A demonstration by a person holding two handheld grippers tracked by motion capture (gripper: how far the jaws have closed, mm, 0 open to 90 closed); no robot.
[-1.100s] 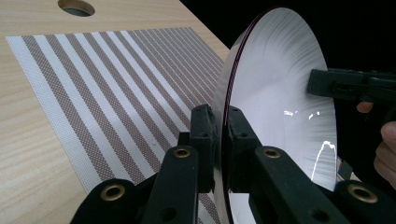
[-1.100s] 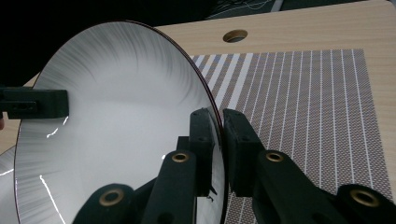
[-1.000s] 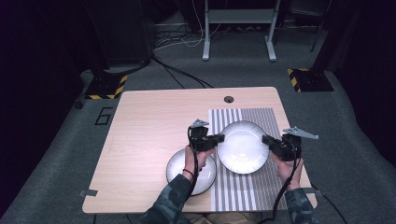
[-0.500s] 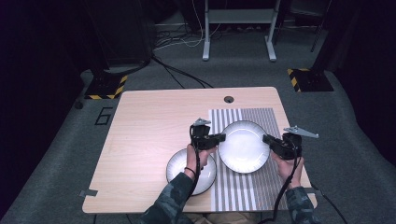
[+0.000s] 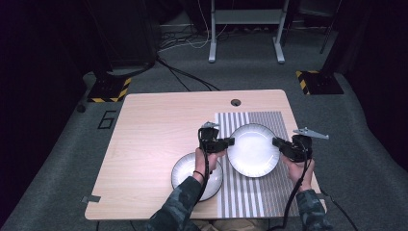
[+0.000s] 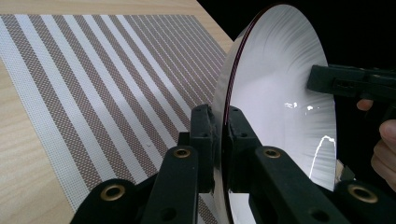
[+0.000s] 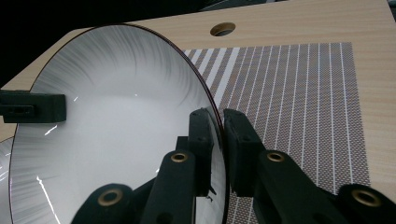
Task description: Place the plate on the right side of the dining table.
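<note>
Hand-held grippers, left (image 5: 230, 141) and right (image 5: 275, 142), clamp a plate (image 5: 253, 150) over a striped mat (image 5: 255, 202) on a wooden table (image 5: 154, 139); grey floor (image 5: 62, 159), seemingly carpet.

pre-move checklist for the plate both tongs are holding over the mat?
1. Left tongs clamped on the plate rim: ok.
2. Right tongs clamped on the opposite rim: ok.
3. Plate clear of the striped mat: cannot tell how far it hangs above it.
4. Second plate apart from the held one: ok in the high view.
5. Mat lying flat: ok.
</note>
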